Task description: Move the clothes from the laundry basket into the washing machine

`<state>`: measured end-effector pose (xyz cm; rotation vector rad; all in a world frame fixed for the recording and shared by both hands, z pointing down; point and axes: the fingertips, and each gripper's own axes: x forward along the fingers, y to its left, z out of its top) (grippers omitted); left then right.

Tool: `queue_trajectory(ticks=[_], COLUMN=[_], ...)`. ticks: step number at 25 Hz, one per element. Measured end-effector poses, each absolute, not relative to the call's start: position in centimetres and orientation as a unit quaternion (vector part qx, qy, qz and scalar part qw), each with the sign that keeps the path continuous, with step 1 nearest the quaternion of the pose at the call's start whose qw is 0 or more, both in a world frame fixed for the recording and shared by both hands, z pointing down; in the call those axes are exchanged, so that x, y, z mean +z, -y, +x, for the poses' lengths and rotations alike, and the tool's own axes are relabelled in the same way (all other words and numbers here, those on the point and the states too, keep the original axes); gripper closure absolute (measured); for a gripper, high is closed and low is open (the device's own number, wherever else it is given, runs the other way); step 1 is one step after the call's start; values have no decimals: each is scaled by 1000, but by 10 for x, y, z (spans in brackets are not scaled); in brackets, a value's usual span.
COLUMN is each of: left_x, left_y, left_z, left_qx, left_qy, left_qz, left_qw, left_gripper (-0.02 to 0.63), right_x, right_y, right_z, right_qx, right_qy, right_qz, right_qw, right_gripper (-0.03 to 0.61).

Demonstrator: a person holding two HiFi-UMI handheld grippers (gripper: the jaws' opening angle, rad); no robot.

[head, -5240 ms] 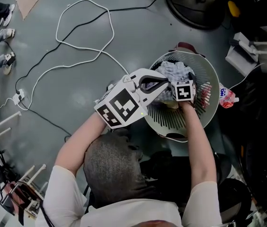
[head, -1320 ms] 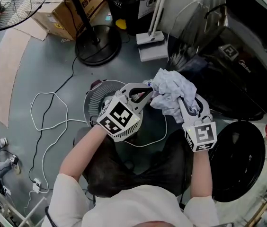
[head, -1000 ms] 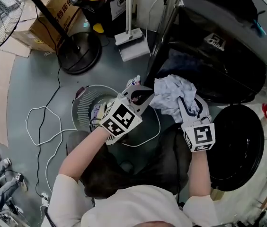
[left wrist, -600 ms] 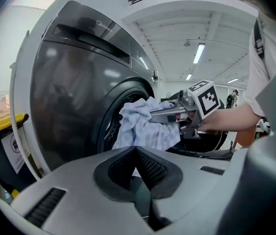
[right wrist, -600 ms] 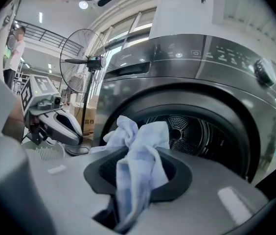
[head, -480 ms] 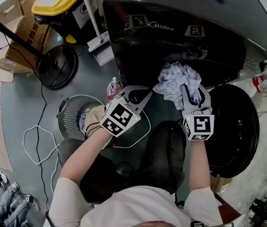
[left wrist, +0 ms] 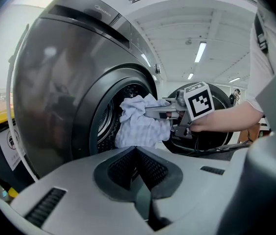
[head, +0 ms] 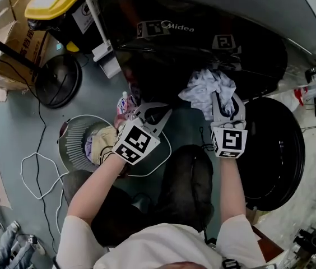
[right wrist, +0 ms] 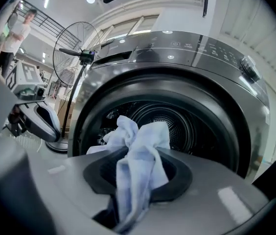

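You've brought the cloth (head: 203, 88) up to the washer (head: 175, 43) door; right fingers (right wrist: 177, 174) clamp it, left fingers (left wrist: 112, 173) closed, empty.

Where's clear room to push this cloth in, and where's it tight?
The drum is bare in its middle and right, up to the rim. Lower left is crowded: dark clothes lie there, and the left gripper hangs just outside.

A workshop-like hall: strip ceiling lights (left wrist: 200, 52), cardboard boxes (head: 4, 49), a pedestal fan (right wrist: 77, 53), a marker-tagged washing machine (head: 163, 55).
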<state>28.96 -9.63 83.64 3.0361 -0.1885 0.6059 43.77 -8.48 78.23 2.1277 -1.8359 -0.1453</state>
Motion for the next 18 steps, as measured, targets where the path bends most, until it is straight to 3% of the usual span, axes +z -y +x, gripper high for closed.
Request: queue_trajectory(ticks=[13, 18], left_x=[851, 859], left_y=[101, 101], left_z=[300, 297], left_qx=[192, 203], left_qy=[68, 72], left_qz=[978, 976], left_qw=[31, 34], left_gripper=[607, 607], right_x=[813, 826], right_y=[135, 164], right_z=[484, 500], right_qx=[-119, -156], right_qy=[586, 565], right_qz=[787, 787], right_qw=[154, 191], right_gripper=[445, 433])
